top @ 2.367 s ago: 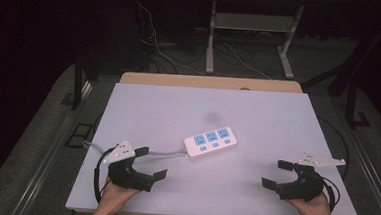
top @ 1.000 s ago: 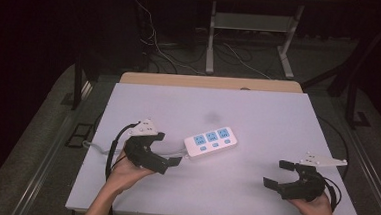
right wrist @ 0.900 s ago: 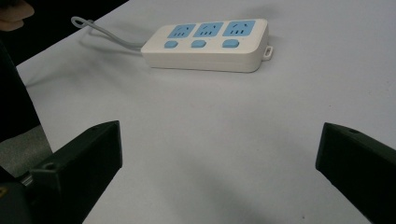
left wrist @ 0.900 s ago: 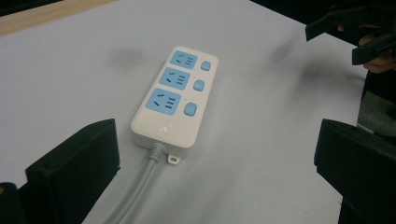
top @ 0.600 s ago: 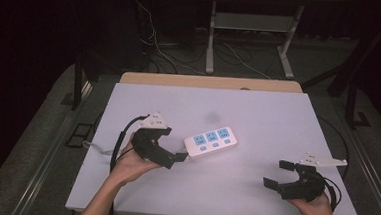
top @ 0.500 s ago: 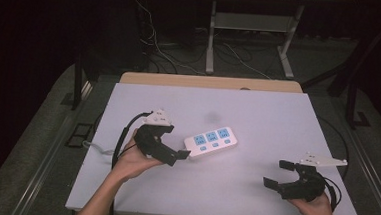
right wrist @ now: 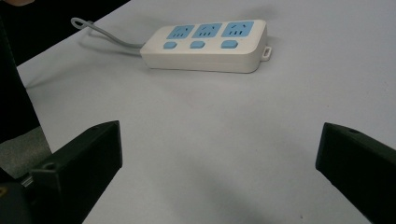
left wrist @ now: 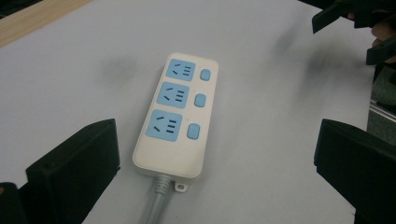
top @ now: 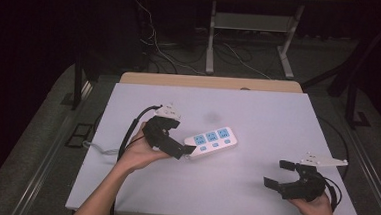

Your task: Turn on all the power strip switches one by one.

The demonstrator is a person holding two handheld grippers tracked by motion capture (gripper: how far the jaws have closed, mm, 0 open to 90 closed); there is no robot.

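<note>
A white power strip (top: 211, 140) with three blue sockets and three blue buttons lies flat near the middle of the pale table (top: 258, 111). Its grey cable (top: 96, 149) runs off to the table's left edge. My left gripper (top: 178, 149) is open at the strip's cable end. In the left gripper view the strip (left wrist: 175, 116) lies between the spread jaws, closer to the left one, with its cable (left wrist: 159, 205) running toward me. My right gripper (top: 277, 174) rests open near the front right corner with nothing between its jaws. It looks across bare table at the strip (right wrist: 205, 44).
A wooden strip (top: 210, 82) borders the table's far edge. Beyond it stand a metal table frame (top: 248, 23) and loose floor cables (top: 152, 50). The other hand's gripper (left wrist: 355, 18) shows at the top right of the left gripper view.
My left gripper has moved forward and to the right from the front left of the table up to the strip's cable end. The right gripper and the strip have stayed put.
</note>
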